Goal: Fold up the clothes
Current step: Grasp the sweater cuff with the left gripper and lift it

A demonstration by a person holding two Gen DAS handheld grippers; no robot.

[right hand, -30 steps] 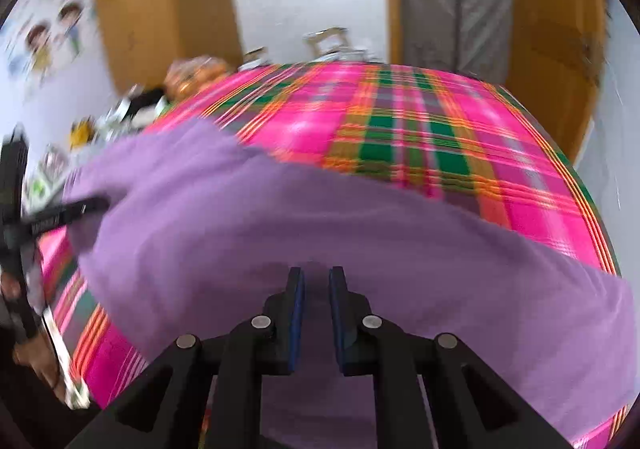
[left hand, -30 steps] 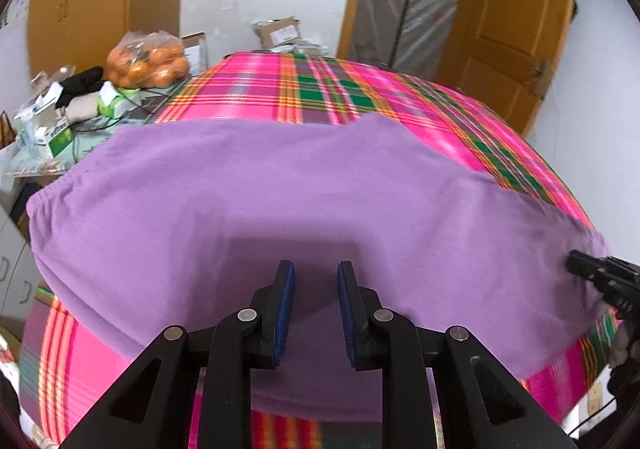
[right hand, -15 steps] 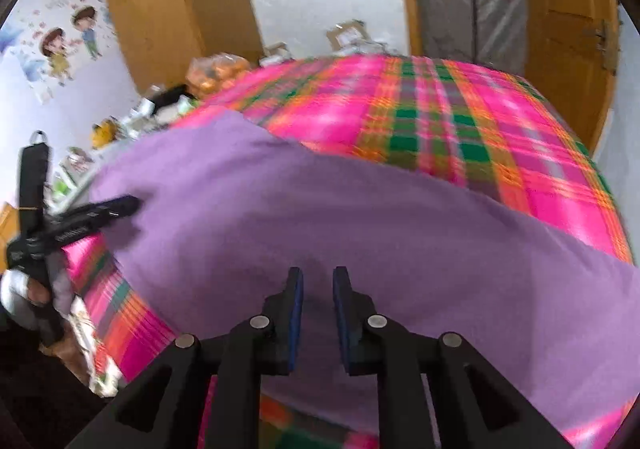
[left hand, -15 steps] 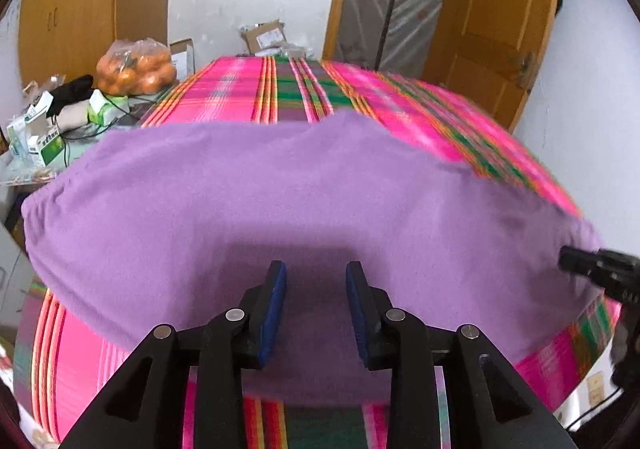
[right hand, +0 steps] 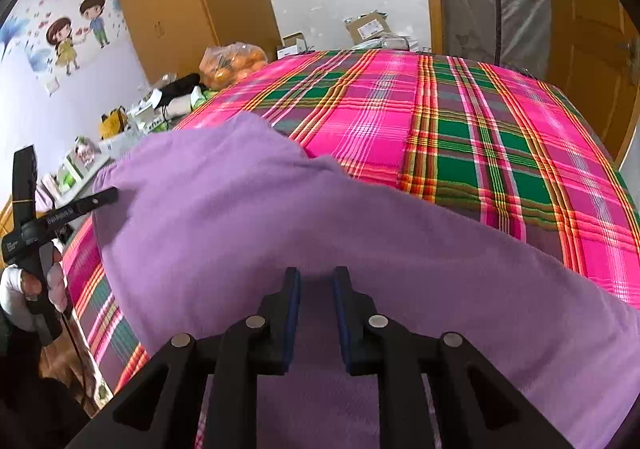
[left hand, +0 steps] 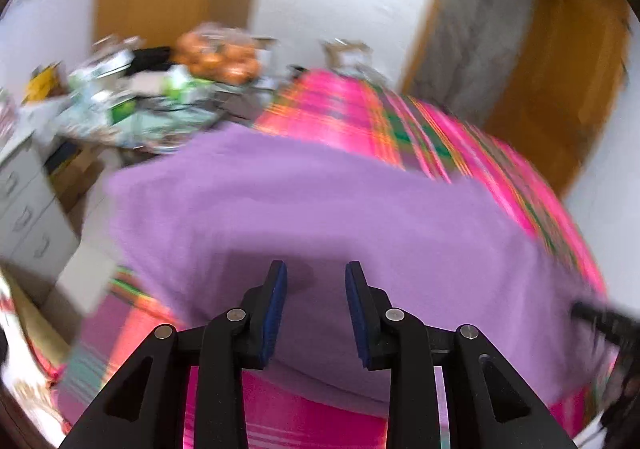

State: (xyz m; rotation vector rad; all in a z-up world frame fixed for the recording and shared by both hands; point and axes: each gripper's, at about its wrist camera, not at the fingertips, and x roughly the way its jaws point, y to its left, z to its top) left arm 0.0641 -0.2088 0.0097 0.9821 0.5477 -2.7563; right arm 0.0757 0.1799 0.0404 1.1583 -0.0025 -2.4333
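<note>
A purple garment (right hand: 280,233) is spread across a pink and green plaid bedcover (right hand: 460,121), covering the frame from nine o'clock to four o'clock. The right gripper (right hand: 316,297) is seen at six o'clock, its blue-padded jaws parted above the cloth with nothing pinched between them. The left gripper (right hand: 108,195) is held by a hand (right hand: 48,285) at nine o'clock, its tip at the garment's edge. A bag of oranges (right hand: 234,63) is seen at eleven o'clock.

We can read no text for certain, white lettering runs along the left gripper (right hand: 108,196) arm far left of the right jaws but stays too small, labels on cardboard boxes (right hand: 366,27) beyond are illegible
</note>
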